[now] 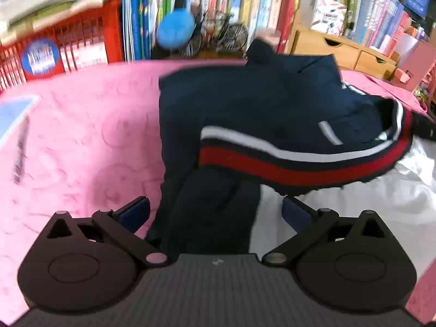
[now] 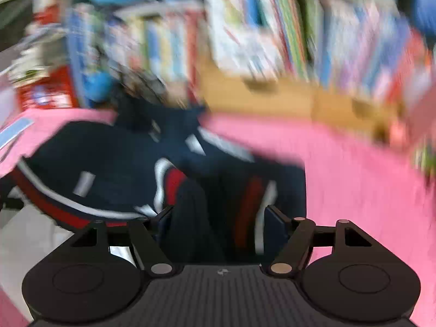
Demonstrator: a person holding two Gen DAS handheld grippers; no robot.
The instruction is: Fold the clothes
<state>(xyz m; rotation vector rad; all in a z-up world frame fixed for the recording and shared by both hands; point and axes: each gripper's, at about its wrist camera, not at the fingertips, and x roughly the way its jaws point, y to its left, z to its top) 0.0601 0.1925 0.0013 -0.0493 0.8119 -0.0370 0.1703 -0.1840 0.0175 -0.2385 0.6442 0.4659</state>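
We have the navy jacket (image 1: 245, 114) with its red and white stripe spread on the pink quilt (image 1: 81, 136), just ahead of both tools and part folded, one striped panel lying across the body. Our left gripper (image 1: 215, 212) stands released, its pads apart on either side of a dark fold, pressing nothing. Our right gripper (image 2: 218, 218) is likewise wide apart over the striped cloth, gripping nothing that we can make out through the blur. To fold well, we should each pinch a single edge layer, lift together, and lay it flat without dragging the quilt.
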